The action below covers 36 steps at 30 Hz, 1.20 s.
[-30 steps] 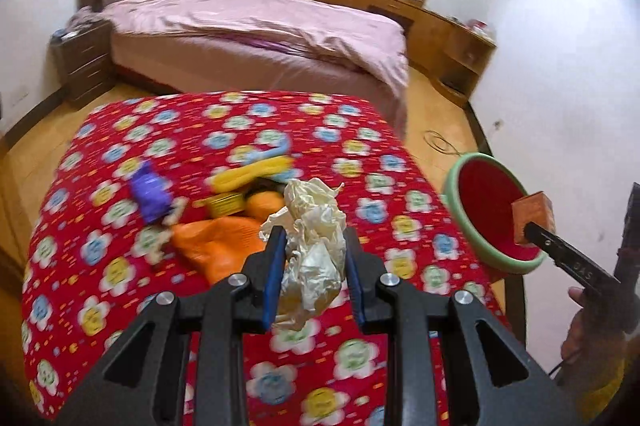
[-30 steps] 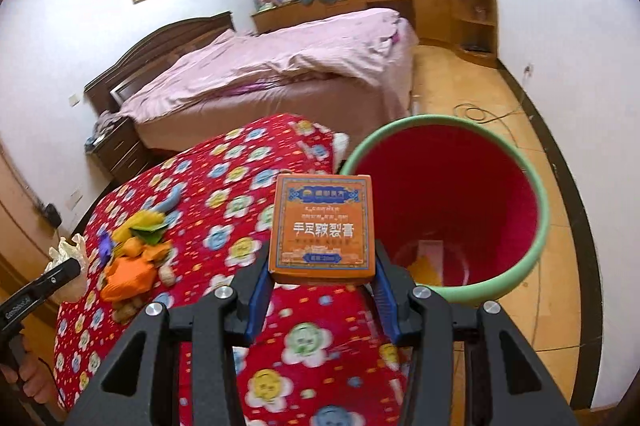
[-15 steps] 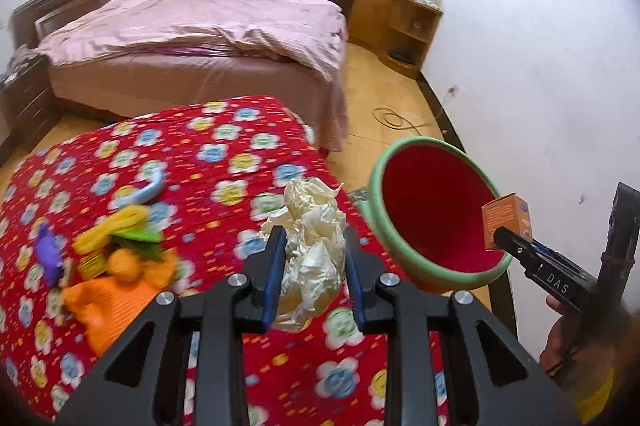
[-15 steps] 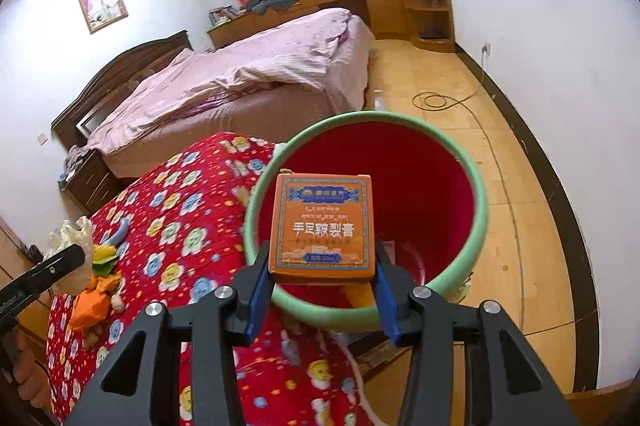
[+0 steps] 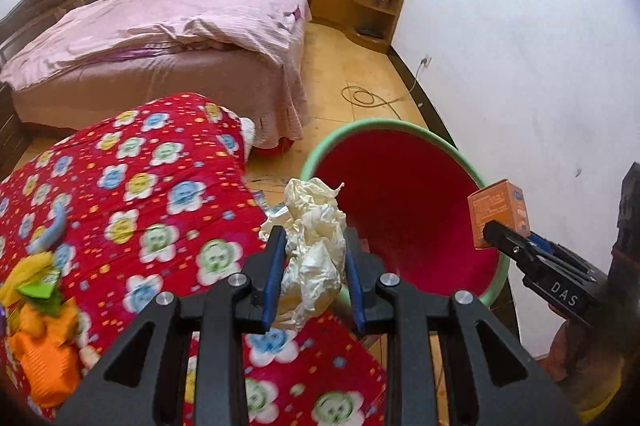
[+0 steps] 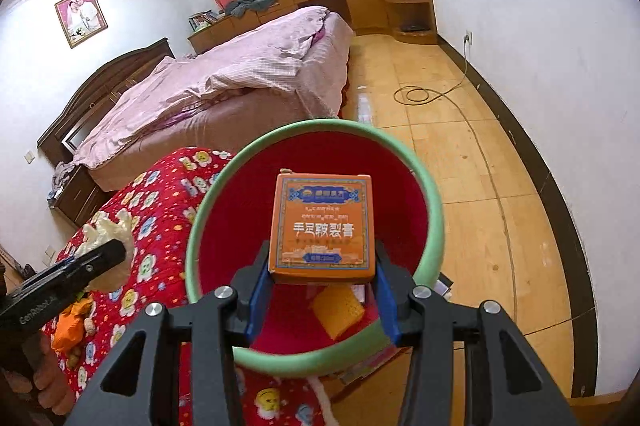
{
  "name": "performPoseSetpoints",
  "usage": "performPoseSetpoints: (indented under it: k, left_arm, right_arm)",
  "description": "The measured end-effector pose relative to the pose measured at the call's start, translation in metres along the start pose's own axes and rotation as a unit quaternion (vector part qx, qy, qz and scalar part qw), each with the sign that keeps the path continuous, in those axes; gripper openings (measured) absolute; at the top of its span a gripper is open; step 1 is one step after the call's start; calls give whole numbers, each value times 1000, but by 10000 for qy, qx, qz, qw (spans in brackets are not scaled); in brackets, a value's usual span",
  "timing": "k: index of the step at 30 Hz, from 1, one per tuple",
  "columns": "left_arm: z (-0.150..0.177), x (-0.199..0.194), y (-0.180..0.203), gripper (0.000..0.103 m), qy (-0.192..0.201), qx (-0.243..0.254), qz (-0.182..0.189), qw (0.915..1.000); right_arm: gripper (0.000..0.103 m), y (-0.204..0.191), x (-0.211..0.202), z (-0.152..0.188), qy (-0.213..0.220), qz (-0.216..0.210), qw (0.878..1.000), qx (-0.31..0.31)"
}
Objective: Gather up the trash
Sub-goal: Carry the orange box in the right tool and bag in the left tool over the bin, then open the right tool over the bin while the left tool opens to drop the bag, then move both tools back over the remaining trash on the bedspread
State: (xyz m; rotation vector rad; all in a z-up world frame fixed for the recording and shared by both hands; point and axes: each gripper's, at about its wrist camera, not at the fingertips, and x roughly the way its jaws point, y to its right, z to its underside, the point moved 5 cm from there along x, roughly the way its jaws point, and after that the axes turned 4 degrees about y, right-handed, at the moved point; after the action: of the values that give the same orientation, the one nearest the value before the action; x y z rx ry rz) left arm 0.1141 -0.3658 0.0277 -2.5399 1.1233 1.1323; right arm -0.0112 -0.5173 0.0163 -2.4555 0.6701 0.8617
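Note:
My left gripper (image 5: pixel 314 246) is shut on a crumpled cream plastic wrapper (image 5: pixel 314 246), held over the right edge of the red flowered tabletop (image 5: pixel 160 194), just left of the bin. My right gripper (image 6: pixel 322 258) is shut on an orange cardboard box (image 6: pixel 322 226), held directly over the mouth of the red bin with a green rim (image 6: pixel 434 226). In the left wrist view the orange box (image 5: pixel 500 212) and the right gripper (image 5: pixel 504 238) hang over the bin's (image 5: pixel 400 210) right rim. An orange packet (image 6: pixel 338 310) lies inside the bin.
A heap of orange, yellow and green wrappers (image 5: pixel 36 314) lies on the tabletop at the left. A bed with pink covers (image 5: pixel 160 42) stands beyond the table. A cable (image 6: pixel 420 94) coils on the wooden floor. The white wall (image 5: pixel 520 66) is close on the right.
Both grippers have swung right, away from the heap, toward the bin. The box now hangs over the bin's mouth and the wrapper has reached the table's right edge.

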Motion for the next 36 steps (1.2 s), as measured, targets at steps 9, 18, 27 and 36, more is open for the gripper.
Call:
performPoseSetpoints:
  k: [9,18,27,36]
  left_arm:
    - [3,43,20,29,-386,65,103,9992]
    - [4,50,32,54,-475,221,201,9984]
    - [4,34,25,54,-409,34,198,9990]
    - [10,-1,4,54,-243,-174,178,9994]
  right_arm:
    - [49,22,17,-6,-92,-8,9999,105]
    - [50,29,20,-10,-114,-86,9997,215]
    - [54,27,8,-8,-5,-112,9996,258]
    - [60,6,-10,0,94,-183,9994,263]
